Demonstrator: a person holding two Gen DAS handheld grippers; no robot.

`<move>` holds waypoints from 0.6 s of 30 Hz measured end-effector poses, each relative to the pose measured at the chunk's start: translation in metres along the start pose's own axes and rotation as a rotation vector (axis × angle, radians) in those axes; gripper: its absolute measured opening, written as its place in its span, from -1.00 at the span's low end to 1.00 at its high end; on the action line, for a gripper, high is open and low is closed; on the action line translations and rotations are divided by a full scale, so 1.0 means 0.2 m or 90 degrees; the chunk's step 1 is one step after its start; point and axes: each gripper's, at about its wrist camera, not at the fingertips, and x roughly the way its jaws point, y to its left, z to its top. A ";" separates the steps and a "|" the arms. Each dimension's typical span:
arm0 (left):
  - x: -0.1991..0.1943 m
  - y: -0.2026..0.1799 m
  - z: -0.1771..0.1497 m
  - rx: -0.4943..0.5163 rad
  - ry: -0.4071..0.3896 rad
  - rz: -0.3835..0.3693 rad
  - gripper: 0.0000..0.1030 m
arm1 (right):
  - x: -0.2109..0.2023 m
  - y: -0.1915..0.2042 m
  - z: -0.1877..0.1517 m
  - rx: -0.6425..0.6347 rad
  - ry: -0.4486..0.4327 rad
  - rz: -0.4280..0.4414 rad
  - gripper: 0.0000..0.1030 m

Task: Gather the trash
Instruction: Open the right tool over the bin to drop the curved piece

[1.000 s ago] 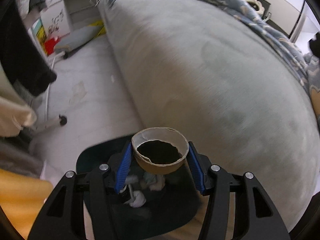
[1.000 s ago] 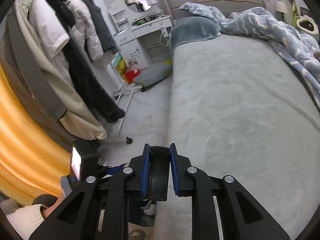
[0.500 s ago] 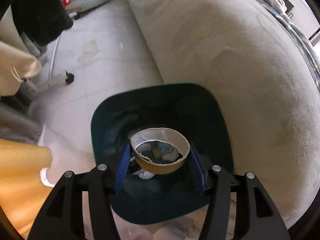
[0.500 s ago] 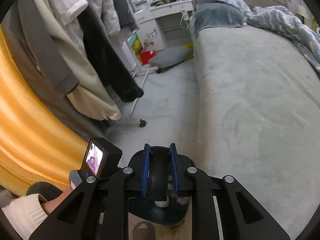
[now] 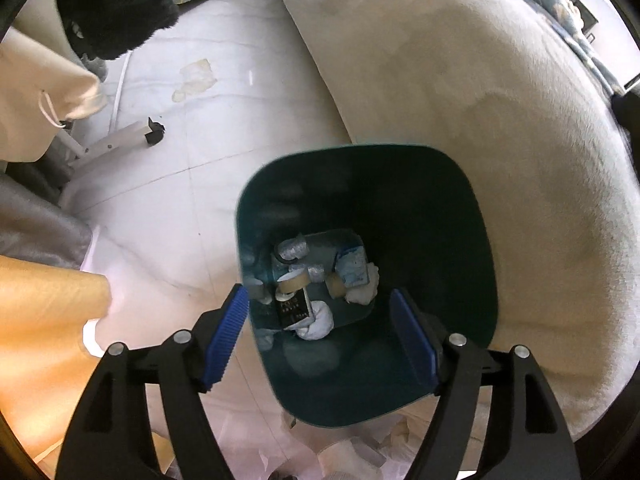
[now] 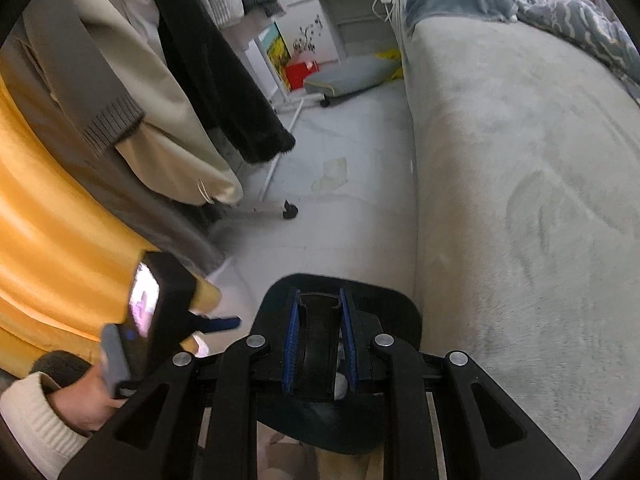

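A dark teal trash bin (image 5: 452, 184) stands on the floor beside the bed. My left gripper (image 5: 320, 336) is open and empty right above its mouth. Inside lie a cardboard roll (image 5: 294, 282), crumpled white tissues (image 5: 316, 322), a small black packet (image 5: 294, 308) and a blue-white wrapper (image 5: 352, 268). My right gripper (image 6: 318, 344) is shut on the bin's rim (image 6: 318, 336), a black curved edge between its blue pads; the bin (image 6: 396, 300) shows behind it.
The grey-green bed (image 5: 500, 100) runs along the right. A clothes rack with hanging coats (image 6: 180, 80) and its wheeled foot (image 5: 154, 134) stand at left. An orange curtain (image 6: 48, 220) hangs at far left. Paper scraps (image 5: 348, 452) lie below the bin.
My left gripper opened over the bin and the cardboard roll dropped out of it into the bin. The right gripper stayed shut on the rim and tilted downward.
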 end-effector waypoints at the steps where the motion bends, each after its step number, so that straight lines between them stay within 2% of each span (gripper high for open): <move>1: -0.01 0.02 0.00 -0.003 -0.005 -0.001 0.48 | 0.02 0.00 0.00 0.000 0.008 -0.001 -0.62; 12: -0.11 0.18 -0.02 -0.027 -0.055 -0.005 0.46 | 0.31 -0.06 -0.08 0.057 0.102 0.010 -0.62; 18: -0.22 0.21 -0.02 -0.031 -0.103 -0.014 0.37 | 0.43 -0.05 -0.14 0.052 0.151 -0.012 -0.62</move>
